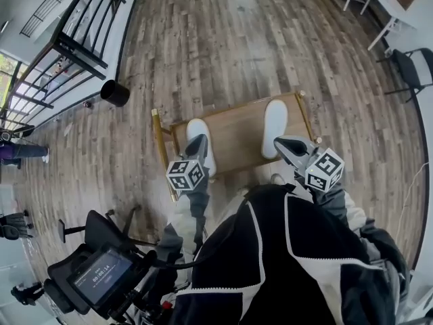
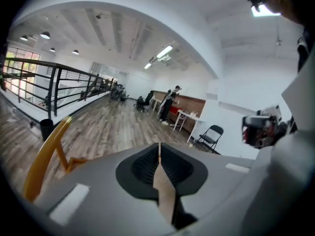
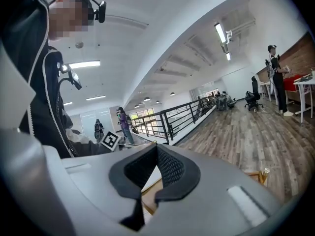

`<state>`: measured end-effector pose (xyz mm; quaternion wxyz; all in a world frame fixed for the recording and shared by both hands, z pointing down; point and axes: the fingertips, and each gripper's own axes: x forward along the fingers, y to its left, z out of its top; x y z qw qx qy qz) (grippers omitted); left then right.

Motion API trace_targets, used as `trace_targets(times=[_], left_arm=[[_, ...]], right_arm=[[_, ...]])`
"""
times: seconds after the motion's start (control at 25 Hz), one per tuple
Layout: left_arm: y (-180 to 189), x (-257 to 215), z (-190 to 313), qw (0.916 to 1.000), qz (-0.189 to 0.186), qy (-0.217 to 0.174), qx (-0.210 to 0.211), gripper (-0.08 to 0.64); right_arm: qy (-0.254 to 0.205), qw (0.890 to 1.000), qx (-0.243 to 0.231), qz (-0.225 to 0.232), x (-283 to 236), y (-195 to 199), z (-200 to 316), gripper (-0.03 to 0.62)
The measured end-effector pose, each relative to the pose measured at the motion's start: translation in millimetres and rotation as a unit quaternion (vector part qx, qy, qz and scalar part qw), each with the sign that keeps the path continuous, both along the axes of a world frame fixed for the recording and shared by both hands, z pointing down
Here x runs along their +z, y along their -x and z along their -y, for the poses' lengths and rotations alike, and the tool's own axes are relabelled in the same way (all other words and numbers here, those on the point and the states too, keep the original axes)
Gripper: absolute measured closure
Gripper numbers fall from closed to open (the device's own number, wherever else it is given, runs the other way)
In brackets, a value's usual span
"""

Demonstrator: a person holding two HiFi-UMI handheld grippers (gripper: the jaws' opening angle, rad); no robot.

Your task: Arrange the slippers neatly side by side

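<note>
jacket (image 1: pixel 284 263): black and white, fills foreground | left gripper (image 1: pixel 198 142): jaws together, empty, overlaps left slipper (image 1: pixel 195 128) in head view | right gripper (image 1: pixel 281 144): jaws together, empty, near right slipper (image 1: pixel 275 117) | both white slippers on desk (image 1: pixel 237 134), well apart

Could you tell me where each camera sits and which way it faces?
Head view: on the person's head, steeply down at the wooden table and white slippers; shows jacket, left gripper, right gripper.
Left gripper view: on that gripper, level toward a folding chair; shows its closed jaws.
Right gripper view: on that gripper, toward the railing; shows its closed jaws and the jacket.
Shared: both gripper views show railing and white desk.
</note>
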<state>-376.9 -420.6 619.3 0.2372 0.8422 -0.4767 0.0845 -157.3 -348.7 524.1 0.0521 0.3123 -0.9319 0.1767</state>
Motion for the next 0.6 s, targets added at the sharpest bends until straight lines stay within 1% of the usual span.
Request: trace_targets(times=[0.04, 0.08, 0.16, 0.2, 0.28, 0.32, 0.4, 0.52, 0.6], left_arm=[[-8, -27, -12, 0.9992, -0.019, -0.032, 0.015, 0.536], [-16, -55, -26, 0.9969, -0.036, -0.063, 0.031, 0.540], [-37, -107, -50, 0.9887, -0.066, -0.120, 0.062, 0.540], [-48, -130, -61, 0.9837, -0.075, -0.144, 0.078, 0.540], [-68, -163, -80, 0.9743, -0.078, -0.180, 0.111, 0.540], [-77, -171, -88, 0.9703, -0.073, -0.191, 0.129, 0.540], [-90, -168, -102, 0.9663, -0.069, -0.192, 0.157, 0.540], [-95, -158, -112, 0.9667, -0.083, -0.177, 0.165, 0.540], [-96, -161, -113, 0.9666, -0.087, -0.176, 0.164, 0.540]], right_arm=[[-0.006, 1.000, -0.003, 0.003, -3, 9, -3, 0.588], [-0.012, 1.000, -0.007, 0.006, -7, 17, -6, 0.588], [-0.022, 0.999, -0.019, 0.015, -17, 30, -12, 0.588], [-0.028, 0.999, -0.025, 0.018, -22, 34, -13, 0.588], [-0.042, 0.998, -0.035, 0.027, -32, 42, -13, 0.588], [-0.048, 0.997, -0.040, 0.034, -35, 46, -14, 0.587], [-0.057, 0.996, -0.051, 0.047, -39, 53, -19, 0.588], [-0.063, 0.994, -0.067, 0.051, -39, 59, -27, 0.588], [-0.058, 0.995, -0.070, 0.051, -38, 59, -30, 0.588]])
